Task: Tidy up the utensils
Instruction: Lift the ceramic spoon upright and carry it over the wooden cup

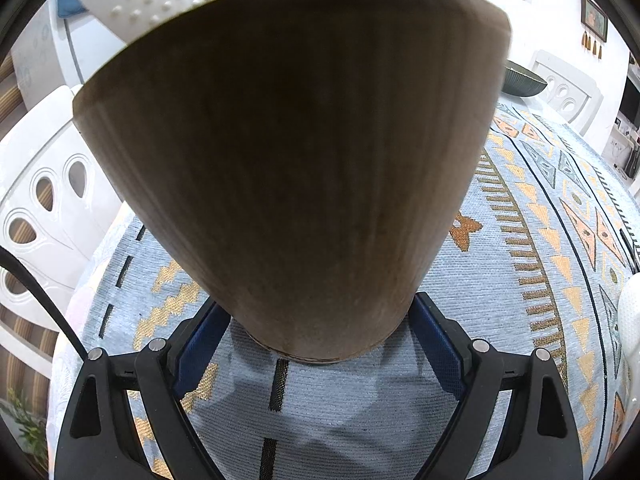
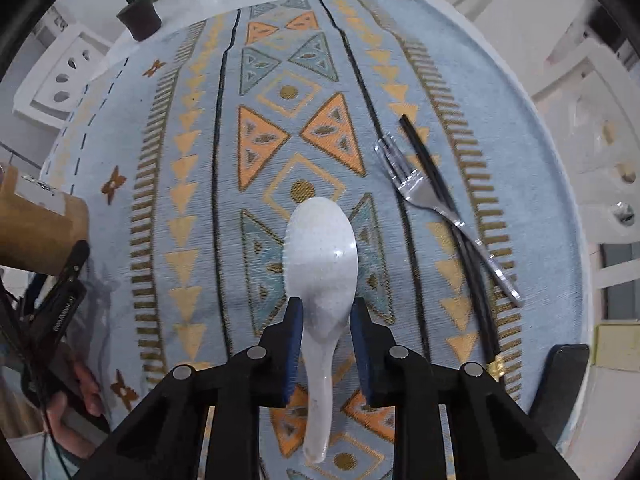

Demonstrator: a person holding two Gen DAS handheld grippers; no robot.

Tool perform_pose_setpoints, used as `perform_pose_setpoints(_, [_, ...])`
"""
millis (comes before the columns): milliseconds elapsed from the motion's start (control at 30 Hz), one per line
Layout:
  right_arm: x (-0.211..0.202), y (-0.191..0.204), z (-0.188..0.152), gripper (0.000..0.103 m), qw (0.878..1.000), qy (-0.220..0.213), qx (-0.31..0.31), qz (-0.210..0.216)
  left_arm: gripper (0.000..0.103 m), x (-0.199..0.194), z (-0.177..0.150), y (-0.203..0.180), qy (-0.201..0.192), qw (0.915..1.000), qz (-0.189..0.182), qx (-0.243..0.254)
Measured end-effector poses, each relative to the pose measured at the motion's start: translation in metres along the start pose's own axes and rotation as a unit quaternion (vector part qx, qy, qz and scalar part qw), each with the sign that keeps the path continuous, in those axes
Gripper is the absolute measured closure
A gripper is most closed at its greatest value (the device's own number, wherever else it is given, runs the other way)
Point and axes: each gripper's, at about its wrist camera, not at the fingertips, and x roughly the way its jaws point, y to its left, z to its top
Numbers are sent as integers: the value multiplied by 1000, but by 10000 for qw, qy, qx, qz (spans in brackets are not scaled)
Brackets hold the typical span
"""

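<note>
Left wrist view: the left gripper (image 1: 320,326) was seen clamped on the base of a wooden holder (image 1: 292,152) standing on the patterned cloth (image 1: 520,240). In the right wrist view, the right gripper (image 2: 326,320) was closed on a white soup spoon (image 2: 322,264), bowl forward. A fork (image 2: 436,208) lay crossed over black chopsticks (image 2: 452,216) to the right.

The left wrist view looks forward and down from very near the wooden holder (image 1: 292,168), which fills most of the frame. The right wrist view faces steeply down on the patterned cloth (image 2: 200,200) from higher. Both share this cloth (image 1: 500,280); the holder (image 2: 40,232) appears at the right view's left edge.
</note>
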Motion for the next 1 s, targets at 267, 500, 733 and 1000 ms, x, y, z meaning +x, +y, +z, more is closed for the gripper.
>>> perform_pose_setpoints(267, [24,2,2,87,9987,291,103,402,13,0,0,0,1,10000,-2,-4])
perform_pose_setpoints(500, [27,-2,15,94,9979,259,-33,598,13,0,-1,0,-1,10000,-9,-11])
perform_pose_setpoints(733, [-41,29,36,94,9824,-934,-328,1586,13,0,0,0,-2,10000,-5,-12])
perform_pose_setpoints(1000, [-149,110,73,94,9237,-2653,-704,2672,13,0,-1,0,-2,10000,6,-10])
